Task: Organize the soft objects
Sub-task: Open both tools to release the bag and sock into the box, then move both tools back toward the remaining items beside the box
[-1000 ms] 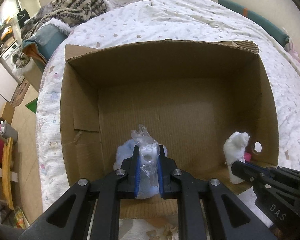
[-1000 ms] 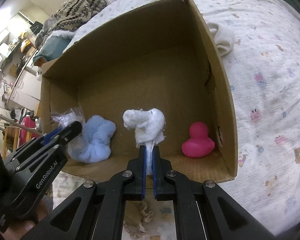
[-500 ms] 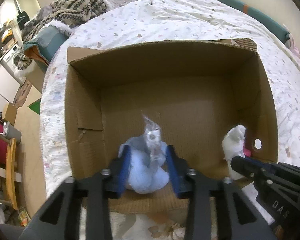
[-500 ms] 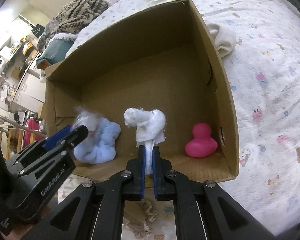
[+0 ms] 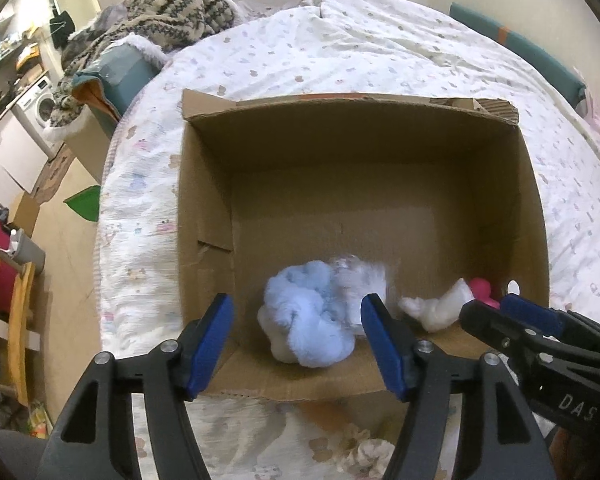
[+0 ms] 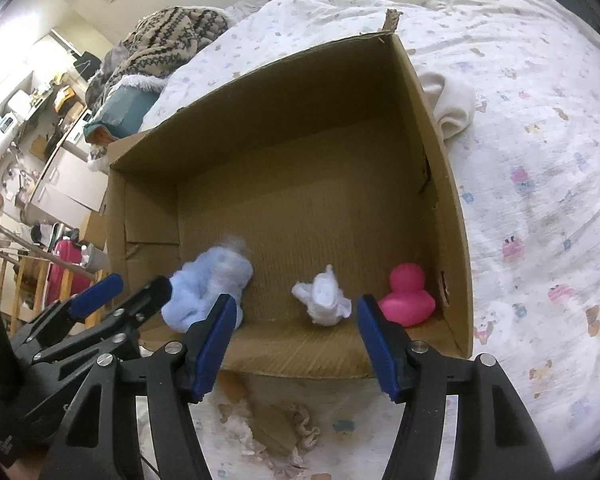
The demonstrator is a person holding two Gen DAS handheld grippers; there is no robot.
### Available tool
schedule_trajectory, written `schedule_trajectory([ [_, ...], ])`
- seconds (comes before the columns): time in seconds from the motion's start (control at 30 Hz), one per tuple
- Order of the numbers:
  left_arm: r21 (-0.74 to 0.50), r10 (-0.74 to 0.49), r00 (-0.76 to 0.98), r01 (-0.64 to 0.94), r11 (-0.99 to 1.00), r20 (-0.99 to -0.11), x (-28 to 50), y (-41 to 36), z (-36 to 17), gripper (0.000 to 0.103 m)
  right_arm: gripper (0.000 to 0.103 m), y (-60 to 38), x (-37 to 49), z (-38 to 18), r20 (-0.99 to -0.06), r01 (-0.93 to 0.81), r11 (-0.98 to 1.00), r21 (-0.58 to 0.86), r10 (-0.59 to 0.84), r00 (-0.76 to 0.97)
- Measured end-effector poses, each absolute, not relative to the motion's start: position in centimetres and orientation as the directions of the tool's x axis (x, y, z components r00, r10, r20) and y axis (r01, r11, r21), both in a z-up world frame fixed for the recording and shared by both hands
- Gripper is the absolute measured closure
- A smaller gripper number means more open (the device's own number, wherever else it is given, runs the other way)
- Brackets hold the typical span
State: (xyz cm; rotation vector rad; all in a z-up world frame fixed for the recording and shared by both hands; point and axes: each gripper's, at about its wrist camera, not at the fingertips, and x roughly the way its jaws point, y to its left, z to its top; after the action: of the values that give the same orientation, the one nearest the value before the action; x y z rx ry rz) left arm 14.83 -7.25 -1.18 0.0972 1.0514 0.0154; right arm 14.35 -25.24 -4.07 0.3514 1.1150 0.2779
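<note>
An open cardboard box (image 5: 204, 208) (image 6: 444, 184) stands on the bed. Inside, near its front wall, lie a fluffy light-blue bundle in clear plastic (image 5: 312, 316) (image 6: 208, 280), a crumpled white cloth (image 5: 436, 308) (image 6: 324, 298) and a pink rubber duck (image 5: 482, 290) (image 6: 408, 294). My left gripper (image 5: 300, 340) is open and empty, just in front of the blue bundle. My right gripper (image 6: 296, 338) is open and empty, just in front of the white cloth. Each gripper shows at the edge of the other's view.
The bed has a white patterned quilt (image 5: 380, 52). A white sock-like cloth (image 6: 454, 106) lies outside the box's right wall. A knitted blanket pile (image 5: 160, 12) sits at the far left. Scraps of cloth (image 6: 276, 428) lie before the box. Floor and furniture are left of the bed.
Both grippers opened and pulled back. The left let go of the blue bundle, the right let go of the white cloth; both now rest on the box floor.
</note>
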Motion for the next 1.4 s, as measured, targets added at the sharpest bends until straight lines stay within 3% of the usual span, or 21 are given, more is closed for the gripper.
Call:
schedule_trajectory([
  [0.8,0.039,0.031,0.514,0.005,0.999,-0.857,9.5,-2.3,0.7,0.04,0.037,-25.6,10.1,-2.4,-0.814,-0.044,0.915,0.401,0.378,0.442],
  [1.4,-0.05,-0.005,0.48,-0.081,0.995,-0.877,5.5,0.9,-1.3,0.04,0.037,-24.8,6.3,-4.6,-0.835,-0.009,0.894,0.447,0.421,0.355],
])
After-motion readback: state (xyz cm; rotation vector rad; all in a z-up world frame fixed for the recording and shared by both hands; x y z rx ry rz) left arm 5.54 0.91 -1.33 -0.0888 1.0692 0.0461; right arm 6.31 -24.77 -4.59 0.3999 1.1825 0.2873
